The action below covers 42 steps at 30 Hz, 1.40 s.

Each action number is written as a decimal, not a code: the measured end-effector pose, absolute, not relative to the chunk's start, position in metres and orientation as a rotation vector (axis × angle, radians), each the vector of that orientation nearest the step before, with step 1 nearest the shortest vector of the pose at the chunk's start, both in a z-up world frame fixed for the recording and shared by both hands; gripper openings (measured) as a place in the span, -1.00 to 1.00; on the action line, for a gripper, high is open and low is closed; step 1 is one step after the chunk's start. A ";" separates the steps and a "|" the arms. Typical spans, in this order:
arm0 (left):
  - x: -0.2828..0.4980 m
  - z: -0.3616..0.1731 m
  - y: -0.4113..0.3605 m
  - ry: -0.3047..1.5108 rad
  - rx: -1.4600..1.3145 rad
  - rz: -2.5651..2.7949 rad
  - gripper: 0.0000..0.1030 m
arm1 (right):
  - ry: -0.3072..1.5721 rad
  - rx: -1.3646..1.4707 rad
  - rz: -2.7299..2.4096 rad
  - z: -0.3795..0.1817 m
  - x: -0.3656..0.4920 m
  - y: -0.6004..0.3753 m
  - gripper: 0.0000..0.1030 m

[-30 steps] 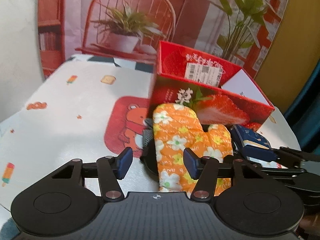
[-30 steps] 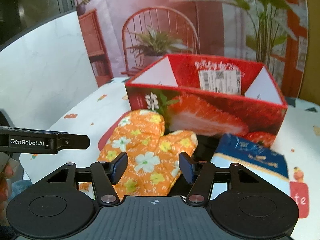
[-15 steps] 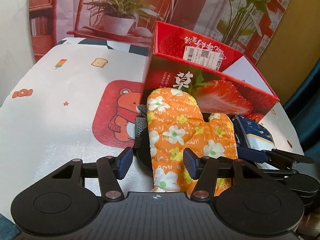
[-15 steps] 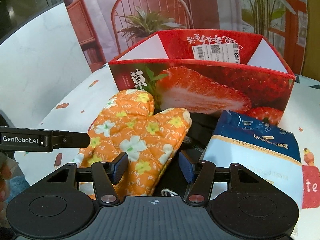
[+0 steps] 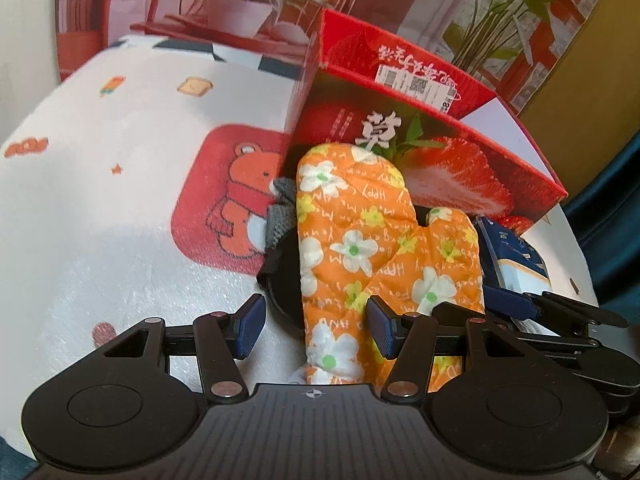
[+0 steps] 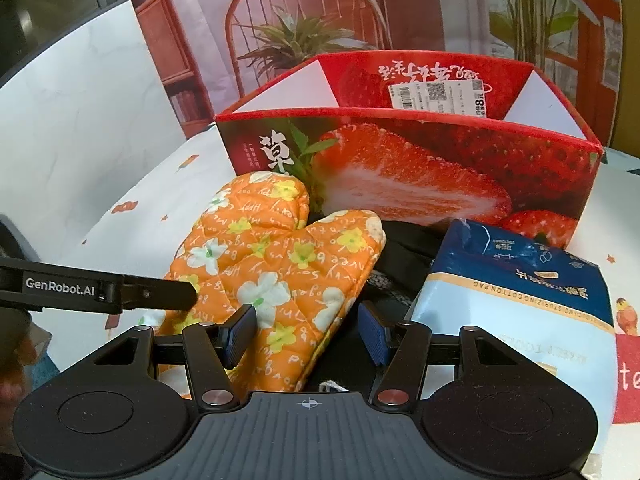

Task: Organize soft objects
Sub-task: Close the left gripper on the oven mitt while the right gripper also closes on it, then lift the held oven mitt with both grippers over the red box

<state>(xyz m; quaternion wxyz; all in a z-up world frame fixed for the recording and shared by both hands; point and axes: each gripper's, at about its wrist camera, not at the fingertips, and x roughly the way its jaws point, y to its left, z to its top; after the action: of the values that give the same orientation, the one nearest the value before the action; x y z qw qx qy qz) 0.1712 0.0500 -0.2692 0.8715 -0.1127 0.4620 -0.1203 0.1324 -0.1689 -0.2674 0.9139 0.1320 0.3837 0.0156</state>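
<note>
Orange mitt nearer than before | both grippers' fingers spread, gripping nothing

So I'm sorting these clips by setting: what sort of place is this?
Probably a staged home tabletop, not a real room. A cartoon-print tablecloth holds household things: an oven mitt and a strawberry box. The chair and plants behind look like a printed backdrop.

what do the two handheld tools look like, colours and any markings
Both match: the left tool and right tool are matte black plastic, each with a ribbed body, two round discs, silver rivets and a small crosshair mark. Their fingers carry ridged blue pads. White "GenRobot.AI" lettering runs along the left tool's side.
</note>
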 end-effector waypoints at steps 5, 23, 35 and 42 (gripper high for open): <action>0.171 -0.269 0.047 0.963 -0.239 -0.278 0.09 | 0.796 0.273 0.043 -0.268 0.135 -0.168 0.03; 0.176 -0.280 0.041 0.998 -0.203 -0.286 -0.36 | 0.807 0.279 0.059 -0.264 0.133 -0.169 -0.38; 0.161 -0.240 0.037 0.843 -0.161 -0.316 -0.72 | 0.723 0.251 0.082 -0.237 0.125 -0.166 -0.63; 0.154 -0.205 0.028 0.736 -0.121 -0.341 -0.73 | 0.644 0.234 0.092 -0.213 0.120 -0.168 -0.67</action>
<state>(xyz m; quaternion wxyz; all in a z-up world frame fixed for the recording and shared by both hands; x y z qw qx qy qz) 0.1537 0.0277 -0.2052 0.9171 -0.0588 0.3578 -0.1658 0.1201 -0.1678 -0.2130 0.9408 0.1148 0.3156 0.0453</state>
